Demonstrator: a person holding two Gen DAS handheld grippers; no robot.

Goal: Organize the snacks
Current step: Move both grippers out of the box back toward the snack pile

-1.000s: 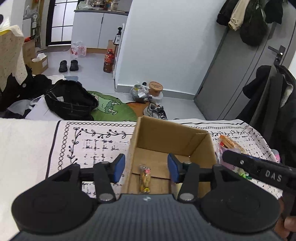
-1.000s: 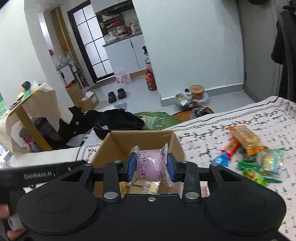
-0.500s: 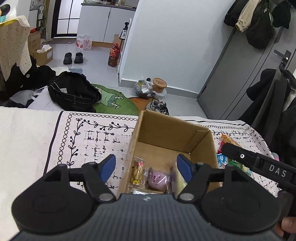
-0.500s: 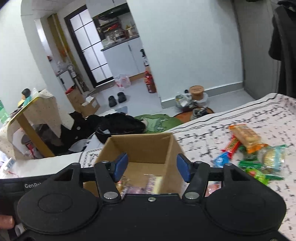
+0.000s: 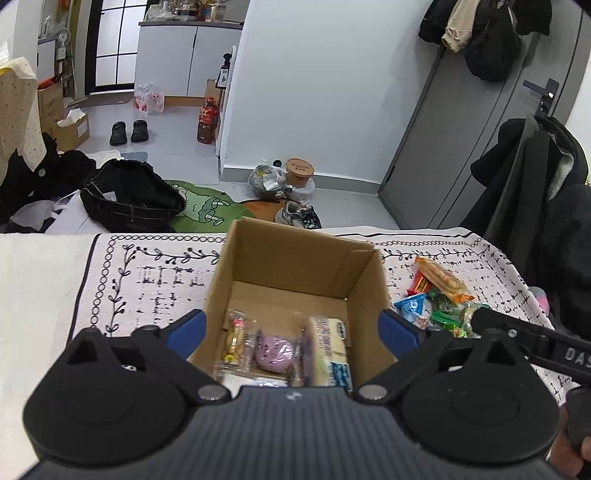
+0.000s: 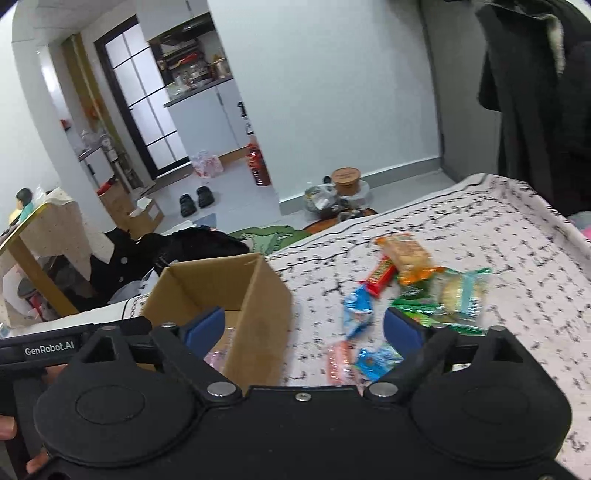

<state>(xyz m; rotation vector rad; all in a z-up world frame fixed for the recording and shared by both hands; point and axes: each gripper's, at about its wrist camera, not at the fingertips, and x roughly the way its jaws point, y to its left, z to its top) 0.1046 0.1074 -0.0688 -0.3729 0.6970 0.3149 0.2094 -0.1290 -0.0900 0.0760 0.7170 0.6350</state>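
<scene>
Home: shoes [image 5: 129,131], hung coats [image 5: 476,33]

- The right gripper [image 6: 303,328] is hovering above the patterned cloth [image 6: 517,266], its blue pads [image 6: 400,328] standing wide apart; the jaws have just been opening, and nothing is being pressed between them.
- The cardboard box [image 6: 255,299] is sitting open on the cloth, at the left of the gripper, with a pink wrapper [image 6: 218,356] showing inside it.
- A heap of snack packets [image 6: 436,291] is lying on the cloth to the right of the box: an orange packet [image 6: 404,254], a red bar [image 6: 382,277], green wrappers [image 6: 417,306] and blue packets [image 6: 356,310].
- The other gripper's black handle [image 6: 48,347] is reaching in from the left edge.
</scene>
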